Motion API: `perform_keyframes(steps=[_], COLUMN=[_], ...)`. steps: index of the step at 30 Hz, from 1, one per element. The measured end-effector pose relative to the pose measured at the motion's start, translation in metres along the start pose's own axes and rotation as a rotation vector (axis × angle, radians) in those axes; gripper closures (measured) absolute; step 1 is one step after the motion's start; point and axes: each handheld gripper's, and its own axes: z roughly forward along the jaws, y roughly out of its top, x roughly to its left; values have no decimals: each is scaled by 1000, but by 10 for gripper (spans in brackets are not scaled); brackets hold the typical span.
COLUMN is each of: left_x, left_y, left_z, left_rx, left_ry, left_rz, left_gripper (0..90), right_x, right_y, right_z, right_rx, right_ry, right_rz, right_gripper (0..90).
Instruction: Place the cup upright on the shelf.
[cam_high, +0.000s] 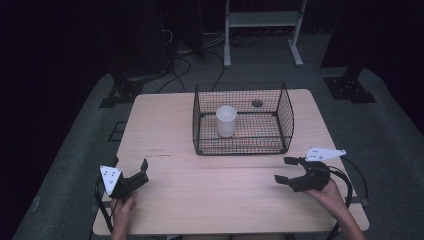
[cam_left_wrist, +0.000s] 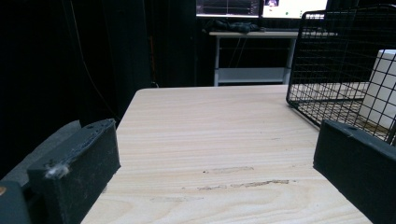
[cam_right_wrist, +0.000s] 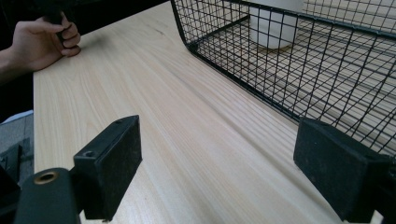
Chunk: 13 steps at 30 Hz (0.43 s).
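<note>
A white cup (cam_high: 226, 121) stands upright inside a black wire basket (cam_high: 241, 150) at the far middle of the wooden table (cam_high: 210, 200). My left gripper (cam_high: 132, 173) rests near the front left corner, open, with nothing between its jaws. My right gripper (cam_high: 284, 170) hovers low at the front right, just outside the basket's near right corner, also open and empty. In the left gripper view the gripper (cam_left_wrist: 215, 149) faces bare wood, with the basket (cam_left_wrist: 336, 56) and cup (cam_left_wrist: 380, 88) to its right. The right gripper view puts the gripper (cam_right_wrist: 224, 158) beside the basket (cam_right_wrist: 280, 70), the cup (cam_right_wrist: 275, 28) beyond.
A round dark hole (cam_high: 257, 103) marks the tabletop behind the basket. The person's other hand (cam_right_wrist: 42, 42) rests at the table's far corner in the right gripper view. A white shelf frame (cam_high: 262, 30) and cables sit on the floor behind. The table edge lies close to both hands.
</note>
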Motion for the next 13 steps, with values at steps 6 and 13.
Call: perform_keyframes(steps=[6, 13], left_x=[-1, 0], left_y=[0, 0], left_z=[0, 1], left_rx=[1, 1], left_ry=[2, 3], left_rz=[4, 2], left_gripper=[0, 0], right_x=[12, 28], right_y=[-21, -35], right_z=[-3, -1], right_rx=[-134, -138], right_ry=[-3, -53], right_rz=[48, 39], right_gripper=[143, 144])
